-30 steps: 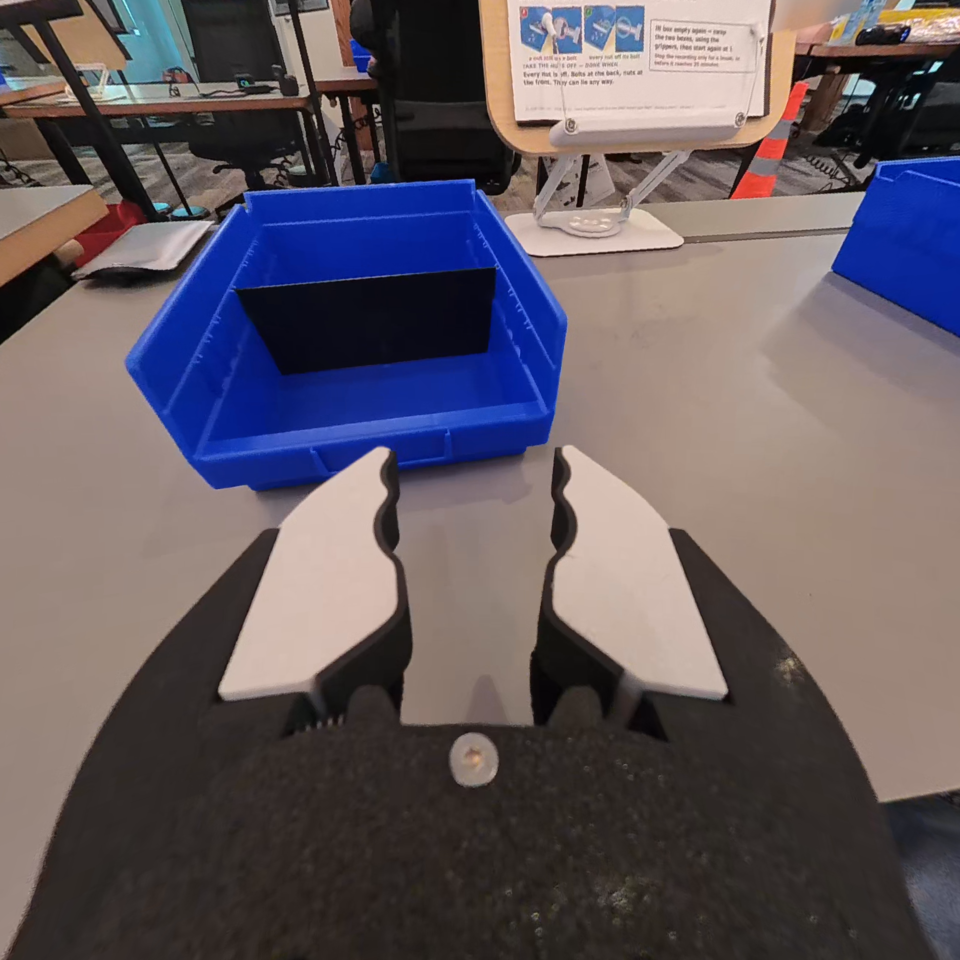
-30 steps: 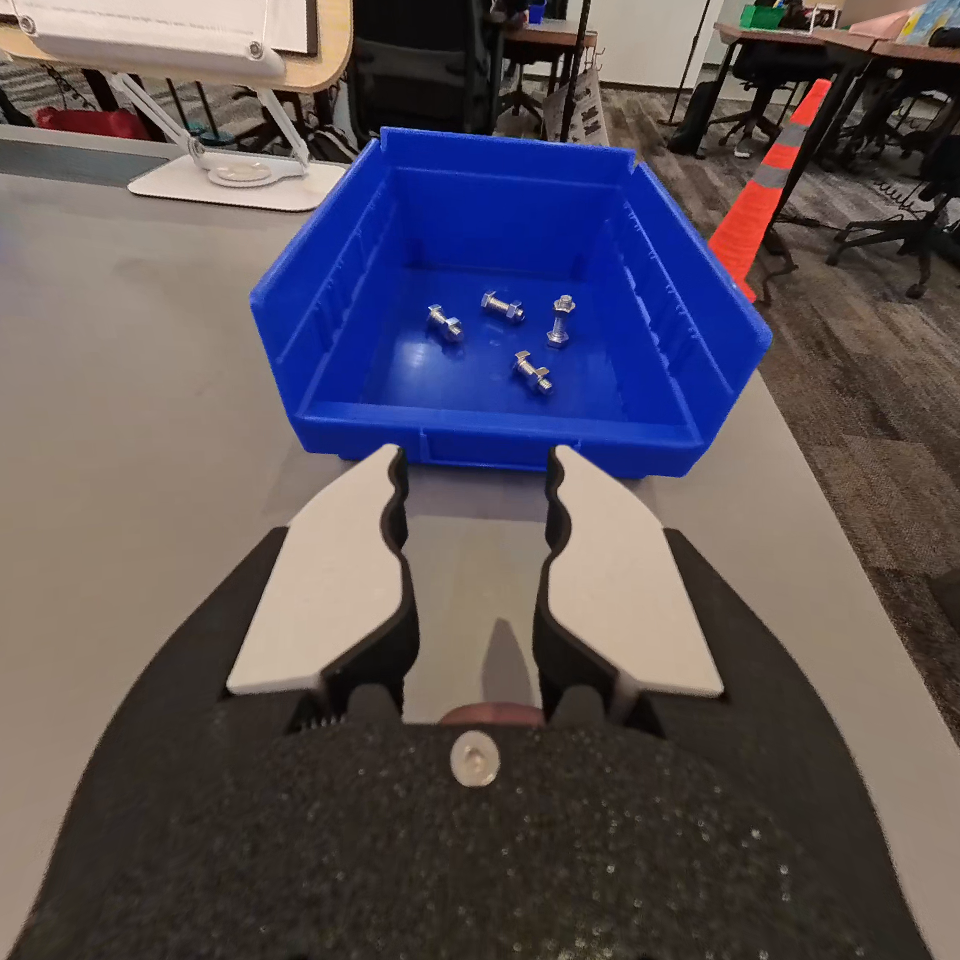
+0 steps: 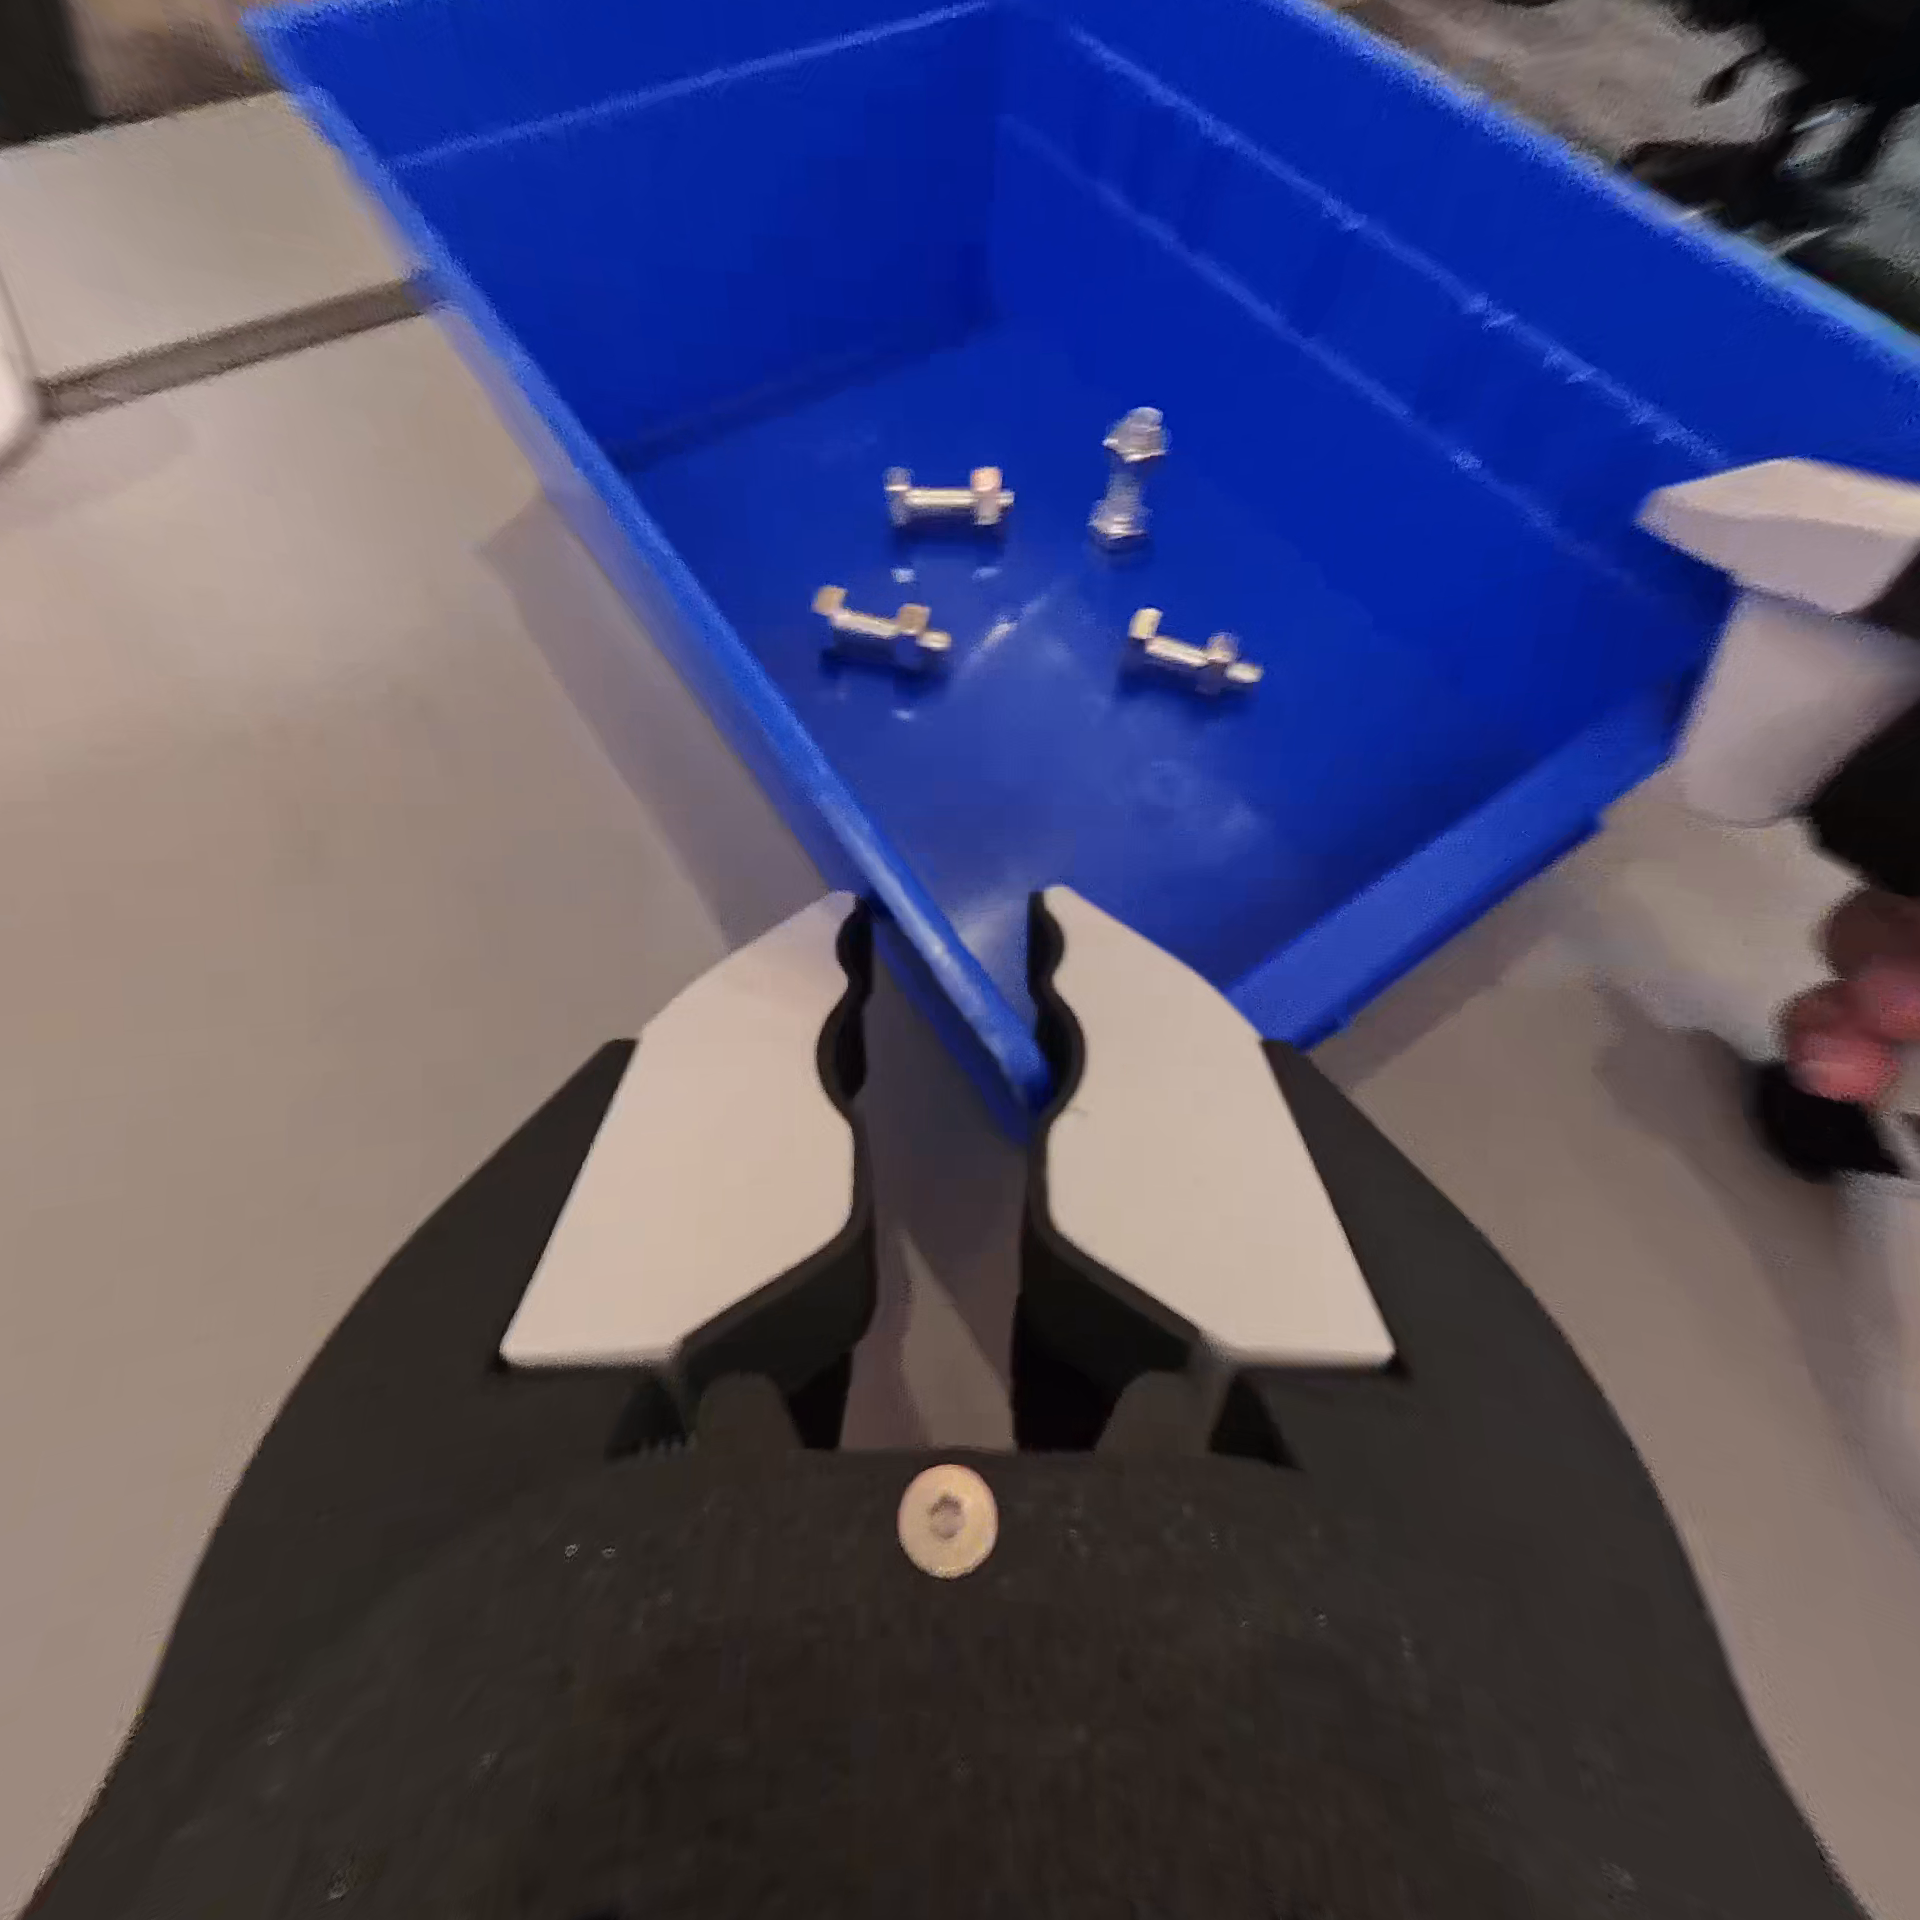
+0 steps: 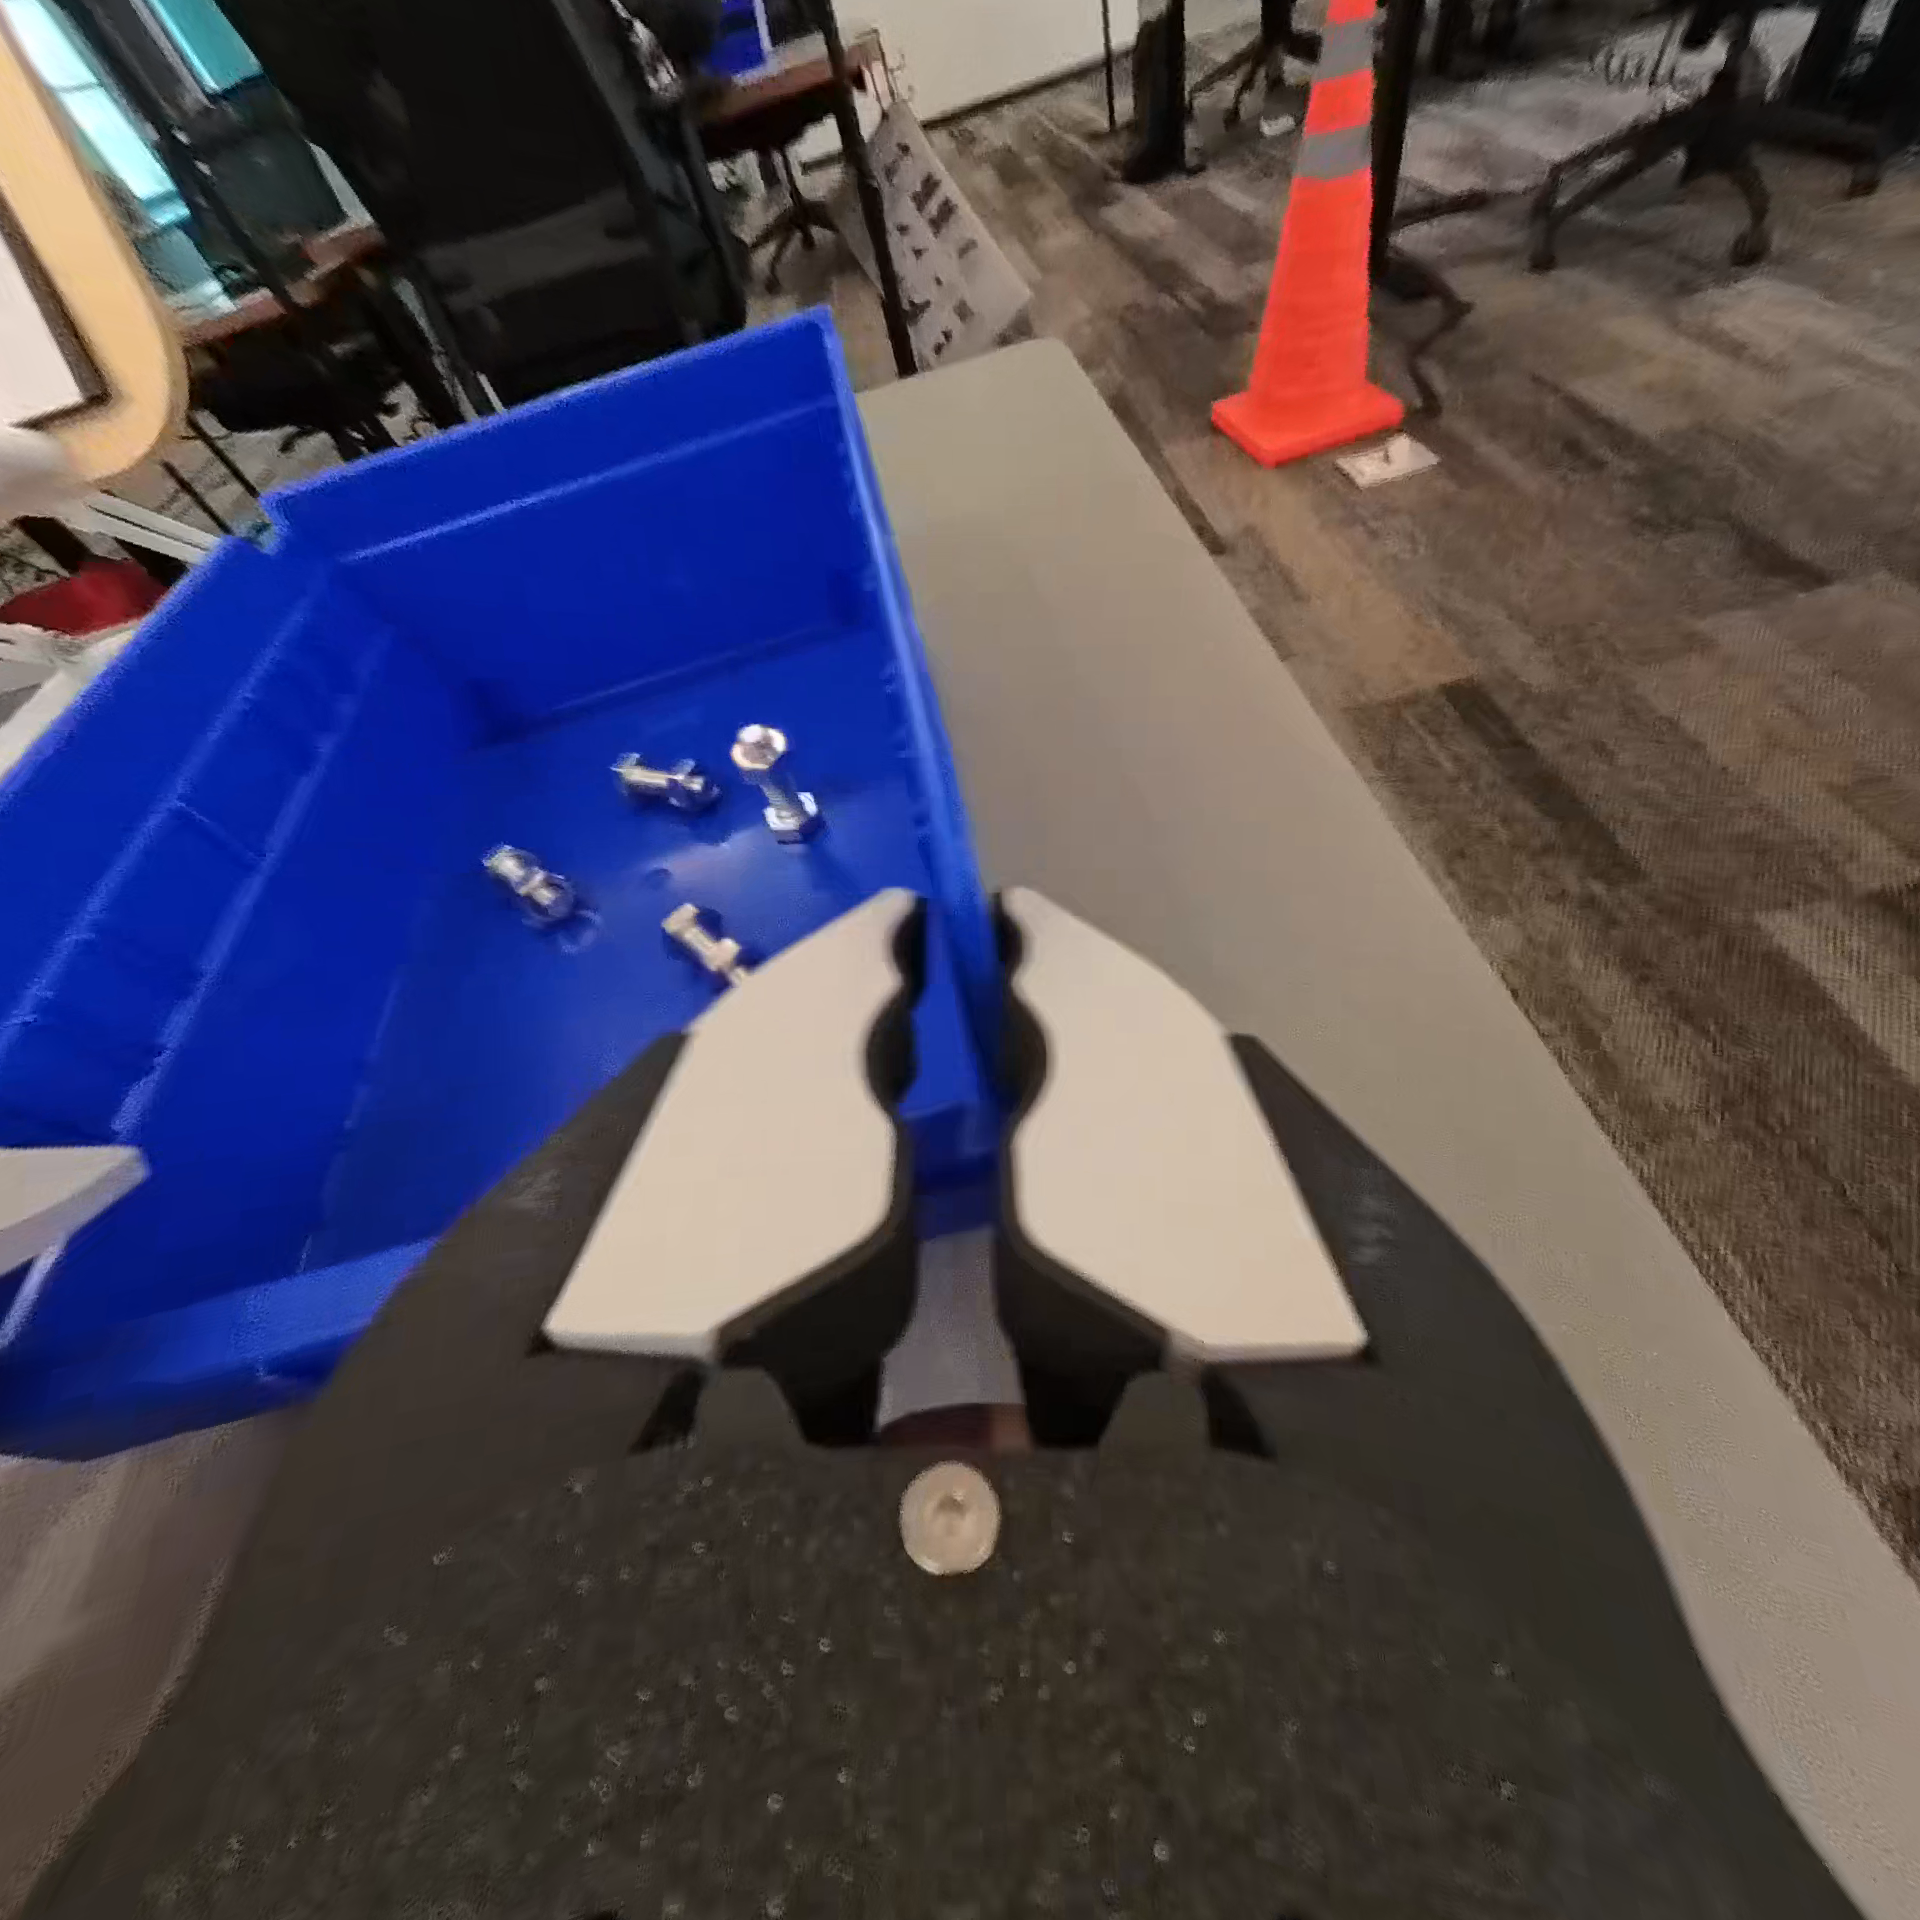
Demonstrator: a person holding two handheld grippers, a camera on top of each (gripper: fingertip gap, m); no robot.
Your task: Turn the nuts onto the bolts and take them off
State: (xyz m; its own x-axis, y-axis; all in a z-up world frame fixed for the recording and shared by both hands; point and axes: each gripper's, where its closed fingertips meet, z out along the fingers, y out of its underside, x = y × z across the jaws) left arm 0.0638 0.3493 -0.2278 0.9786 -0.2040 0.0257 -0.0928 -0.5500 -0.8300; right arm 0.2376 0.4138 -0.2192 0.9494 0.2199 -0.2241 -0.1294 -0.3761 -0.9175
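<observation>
A blue bin (image 3: 727, 260) stands on the grey table and holds several silver bolts with nuts on them: three lie flat (image 3: 945, 499) (image 3: 878, 629) (image 3: 1190, 649) and one stands up (image 3: 1127, 478). My left gripper (image 3: 945, 914) straddles the bin's left wall at its near corner, jaws narrowed onto it. My right gripper (image 4: 961, 904) is shut on the bin's (image 4: 582, 582) right wall near the front. The bolts (image 4: 665, 779) lie just left of it. The right gripper's fingers (image 3: 1787, 551) show in the left wrist view.
The grey table (image 4: 1143, 831) ends close to the right of the bin, with floor beyond. An orange cone (image 4: 1314, 239) stands on that floor. A wooden board on a stand (image 4: 94, 312) is at the back left. A hand (image 3: 1860, 1008) shows at the right. Left tips to right tips: about 20 centimeters.
Both grippers have moved forward from in front of the bins and closed onto the walls of the bin with the bolts. The left one swung over from the other, divided bin.
</observation>
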